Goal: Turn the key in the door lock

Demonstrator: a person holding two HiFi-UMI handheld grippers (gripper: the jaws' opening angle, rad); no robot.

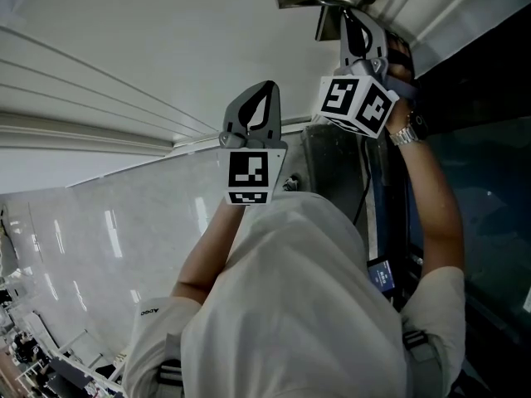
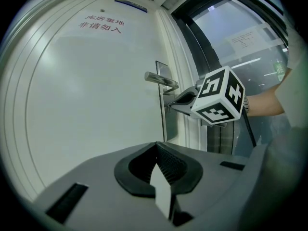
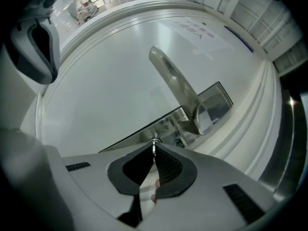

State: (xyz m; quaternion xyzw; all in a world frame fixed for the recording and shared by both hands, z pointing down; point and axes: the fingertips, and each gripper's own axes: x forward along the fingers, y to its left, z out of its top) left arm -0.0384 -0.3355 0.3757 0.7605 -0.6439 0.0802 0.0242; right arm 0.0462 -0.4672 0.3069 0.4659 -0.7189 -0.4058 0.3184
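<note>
Right gripper view: the right gripper [image 3: 154, 150] pinches the key [image 3: 154, 142] tight in its fingers, under the door handle [image 3: 175, 85]. Next, probably a twist. The left gripper [image 2: 156, 146] is closed and empty.

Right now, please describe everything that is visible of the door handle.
The door handle is a silvery, glossy metal lever, lying about level in the left gripper view. Its base sits on a rectangular metal plate near the edge of the white door. Nothing touches it; the right gripper, fingers shut on the key, is just below.
</note>
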